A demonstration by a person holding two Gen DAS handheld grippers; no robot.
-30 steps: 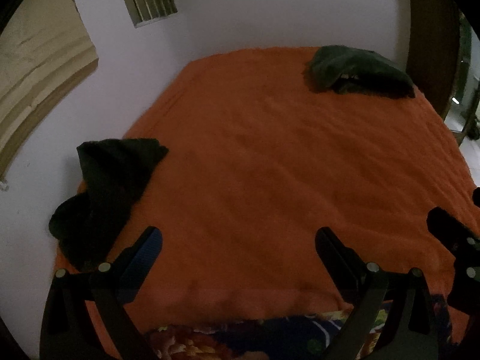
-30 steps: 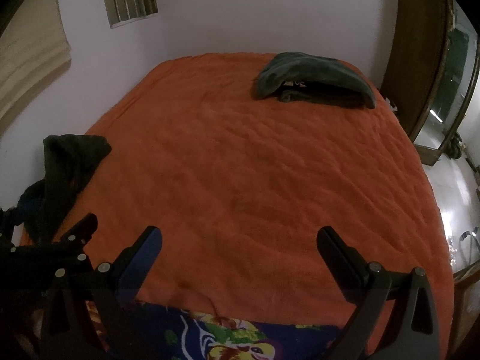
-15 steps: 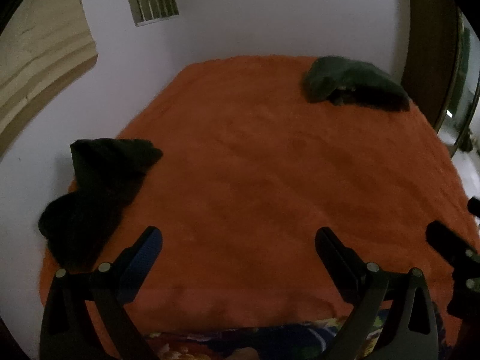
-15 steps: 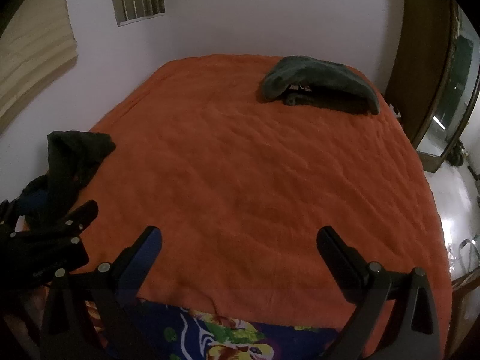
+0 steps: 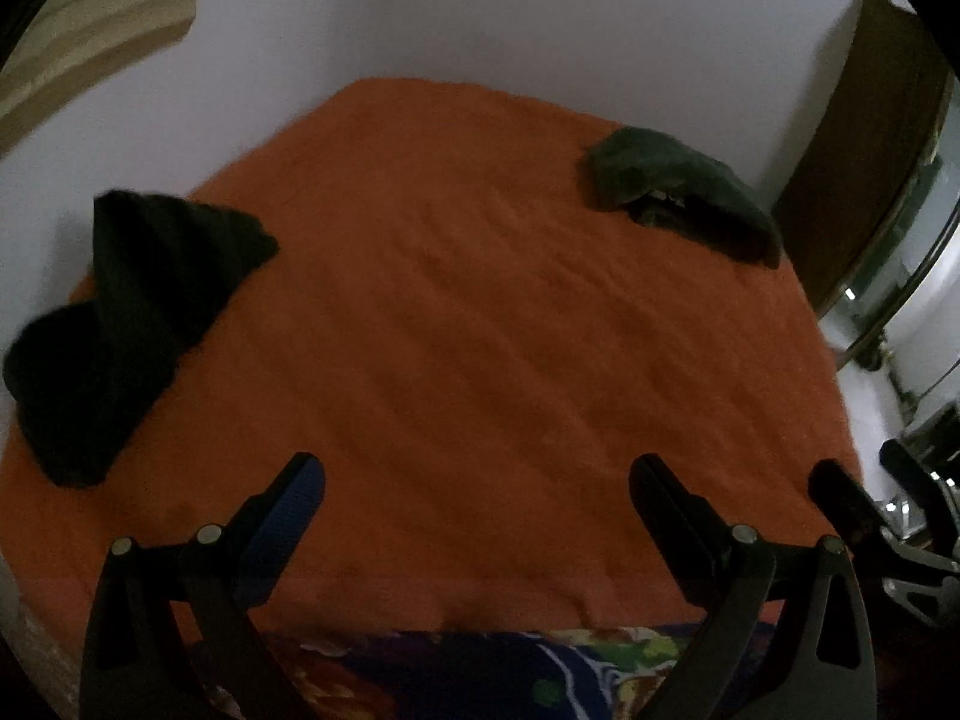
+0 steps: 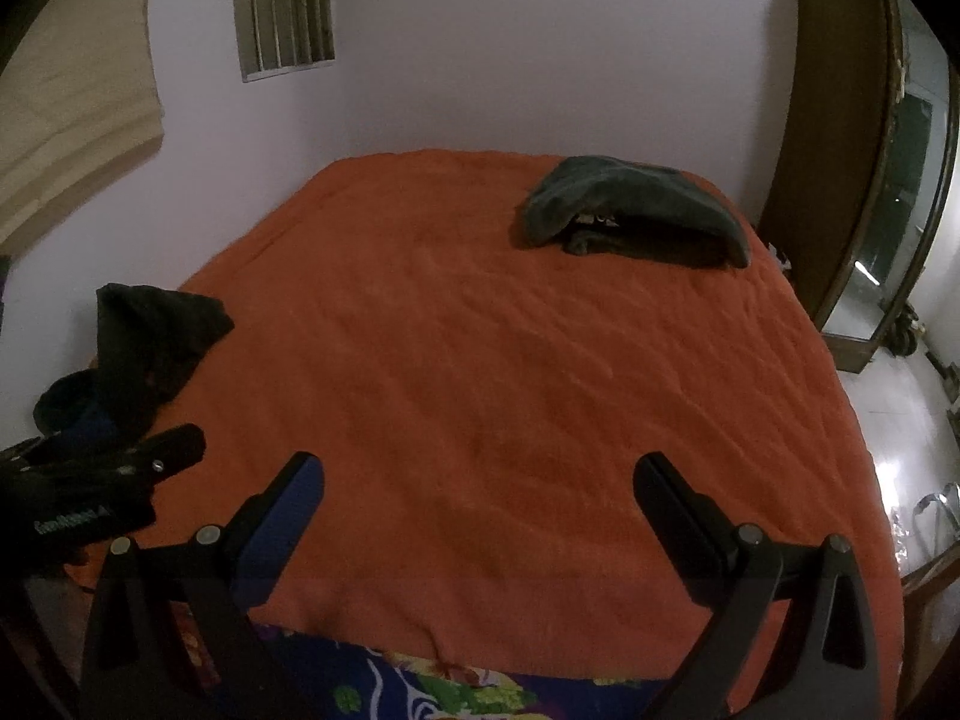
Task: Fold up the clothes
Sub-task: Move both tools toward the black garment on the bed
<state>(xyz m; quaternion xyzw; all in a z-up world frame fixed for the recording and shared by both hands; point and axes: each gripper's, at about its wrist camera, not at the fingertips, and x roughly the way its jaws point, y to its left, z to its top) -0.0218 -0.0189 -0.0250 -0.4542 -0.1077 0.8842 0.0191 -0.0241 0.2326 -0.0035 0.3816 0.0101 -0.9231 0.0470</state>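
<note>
**Two empty grippers over a bed with two heaps of clothes**

Both grippers hang above the near edge of the orange blanket (image 6: 510, 390), each released, with the jaws spread wide and nothing between them. The left gripper (image 5: 477, 480) fills the bottom of its own view; the right gripper (image 6: 480, 480) does the same in its view, and each pokes into the other's picture at the lower side edge.

The clothes lie in two heaps, well apart. A black heap (image 5: 132, 324) sits at the left edge of the frame, against the wall side of the bed, bunched and creased. A grey-green heap (image 6: 636, 216) sits in the upper right, near the far corner, with a darker piece showing under its front lip. Neither heap looks neatly folded. Whether either is waiting to be folded or has been set aside, the pictures do not settle.

Risks, as I judge them: the room is dim and the black heap shows almost no seams or edges, so a pinch could catch several layers, or more than one garment at once. The blanket is soft and ripply, so a low grasp may take blanket along with cloth. The black heap lies at the bed's edge and could slide off if dragged outward.

Count: two grippers, two heaps of clothes, one orange blanket, one patterned sheet (image 6: 420, 684) at the bottom, one barred window (image 6: 282, 6) upper left.
</note>
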